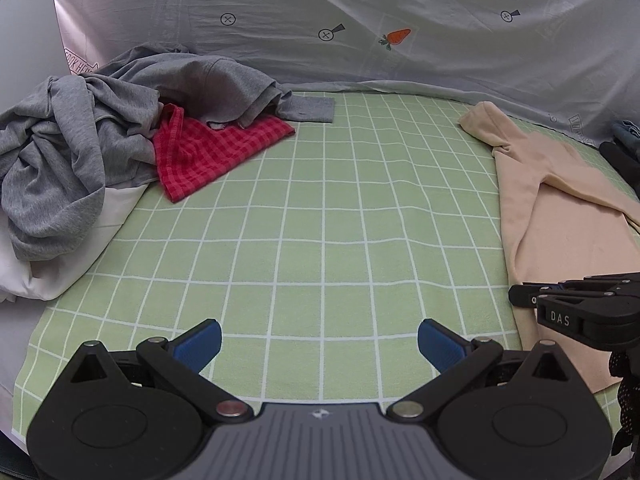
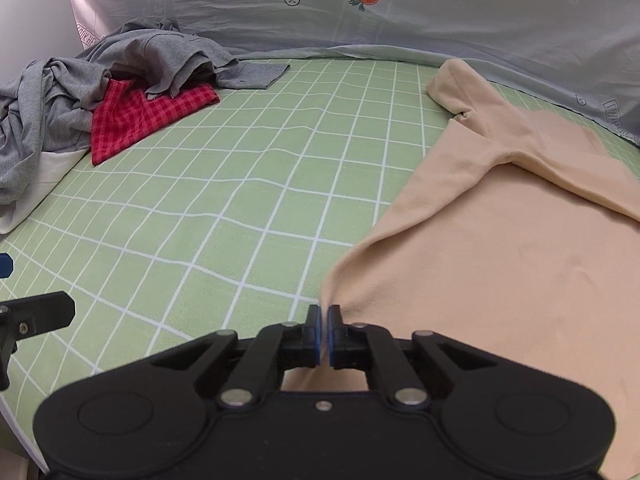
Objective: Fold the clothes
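Right gripper pinched on near corner of one beige shirt at bed's right edge; left gripper wide, empty; only left view shows dark clothes beyond.

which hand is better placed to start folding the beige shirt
Right. The right gripper is already shut on the near corner of the beige shirt. The left gripper is open over bare green checked sheet, beside the shirt and holding nothing.
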Motion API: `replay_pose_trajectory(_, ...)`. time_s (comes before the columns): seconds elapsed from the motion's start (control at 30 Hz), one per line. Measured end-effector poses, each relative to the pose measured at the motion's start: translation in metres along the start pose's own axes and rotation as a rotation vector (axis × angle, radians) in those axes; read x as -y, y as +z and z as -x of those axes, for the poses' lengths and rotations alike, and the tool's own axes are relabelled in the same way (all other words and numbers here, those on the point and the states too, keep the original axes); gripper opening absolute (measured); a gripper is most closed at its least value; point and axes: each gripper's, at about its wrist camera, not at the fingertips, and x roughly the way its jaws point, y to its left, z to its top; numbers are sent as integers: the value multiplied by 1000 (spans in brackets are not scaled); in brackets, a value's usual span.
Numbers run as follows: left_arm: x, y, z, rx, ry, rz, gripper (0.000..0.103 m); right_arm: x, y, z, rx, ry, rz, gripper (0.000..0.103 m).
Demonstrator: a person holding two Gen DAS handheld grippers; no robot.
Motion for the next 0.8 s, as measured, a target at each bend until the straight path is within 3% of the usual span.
replay_pose_trajectory(0.13,9,0,0,-4,-10,28,103,18,-1,18,59,23,-47,3)
replay_pose_trajectory(0.33,58,4,0,5,-54,22,103,63,-2,51,108,31,-77,3)
replay_pose_trajectory(0.57,147,-1,-7,-29,-128,-70,103,134,-18,60,69,-18,-113,3)
replay_pose_trajectory(0.8,206,-15,-20,-105,-122,-128,103,158,-27,34,-26,13,-7,3)
